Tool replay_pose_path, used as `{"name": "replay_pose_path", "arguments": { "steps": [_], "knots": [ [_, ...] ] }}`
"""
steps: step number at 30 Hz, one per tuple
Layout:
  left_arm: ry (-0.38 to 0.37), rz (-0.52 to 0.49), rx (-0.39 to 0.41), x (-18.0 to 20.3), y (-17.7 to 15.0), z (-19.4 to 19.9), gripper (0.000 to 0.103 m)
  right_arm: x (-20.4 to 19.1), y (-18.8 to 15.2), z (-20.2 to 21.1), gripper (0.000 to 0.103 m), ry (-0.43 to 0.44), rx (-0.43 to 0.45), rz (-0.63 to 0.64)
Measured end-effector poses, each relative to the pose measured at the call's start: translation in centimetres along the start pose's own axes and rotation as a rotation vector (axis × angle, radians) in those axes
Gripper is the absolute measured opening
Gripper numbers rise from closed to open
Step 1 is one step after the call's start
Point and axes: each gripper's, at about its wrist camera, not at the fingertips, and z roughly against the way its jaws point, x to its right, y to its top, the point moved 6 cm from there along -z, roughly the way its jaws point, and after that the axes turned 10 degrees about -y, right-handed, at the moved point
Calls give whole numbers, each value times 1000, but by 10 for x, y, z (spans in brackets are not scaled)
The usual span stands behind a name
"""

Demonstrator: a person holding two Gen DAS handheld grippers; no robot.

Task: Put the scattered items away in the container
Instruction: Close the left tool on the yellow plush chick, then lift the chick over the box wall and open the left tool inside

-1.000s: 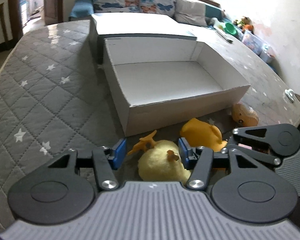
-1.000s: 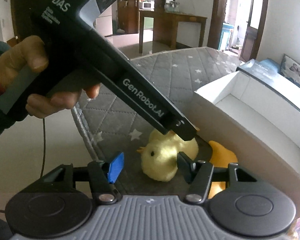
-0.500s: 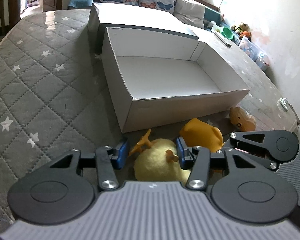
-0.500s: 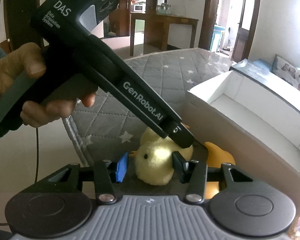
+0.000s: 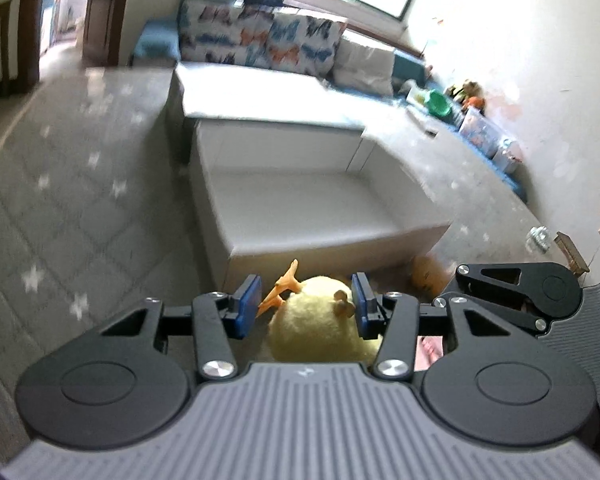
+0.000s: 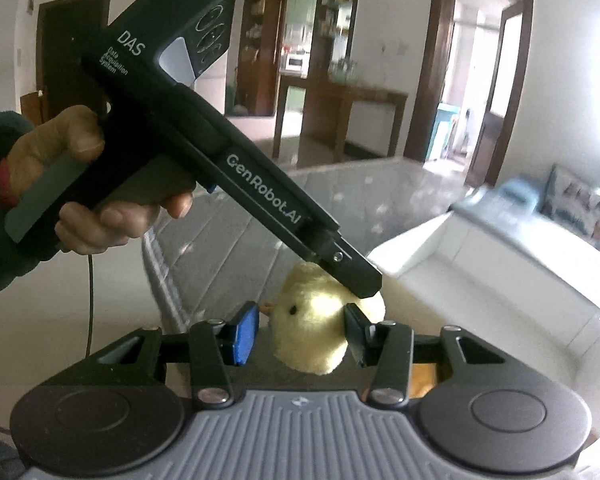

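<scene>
1. We note the chick toy: yellow plush, fuzzy pile, with smooth orange felt-like feet.
2. The white box looks like matt card or board, smooth walls, no sheen.
3. The mattress is quilted grey cloth, stitched in diamonds, printed with pale stars, soft matt finish.
4. The left gripper is matt black plastic with bright metal screw heads; its pads look like blue rubbery sheet. Its ribbed grey housing looks plastic.
5. The right gripper shows the same finish.
6. The door frames are dark wood, slightly glossy.
</scene>
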Motion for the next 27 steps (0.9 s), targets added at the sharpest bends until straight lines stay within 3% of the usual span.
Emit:
{"name": "replay_pose_path", "arguments": {
  "steps": [5, 9, 14, 18, 24, 27],
  "knots": [
    [-37, -46, 46, 16, 37, -14, 49, 30, 8, 26, 47, -78, 55, 10],
    [-74, -55, 51, 18, 66, -45, 49, 72, 12, 25, 47, -147, 51, -8],
    [-116, -14, 16, 7, 91, -96, 49, 124, 9, 4, 47, -188, 3, -50],
    [-108, 12, -4, -3, 102, -131, 49, 155, 8, -24, 46, -204, -55, -93],
    [-95, 72, -28, -22, 102, -165, 49, 183, -2, -70, 44, -192, -169, -179],
    [-89, 82, -35, -28, 100, -171, 49, 190, -2, -80, 44, -192, -180, -189]
  ]
}}
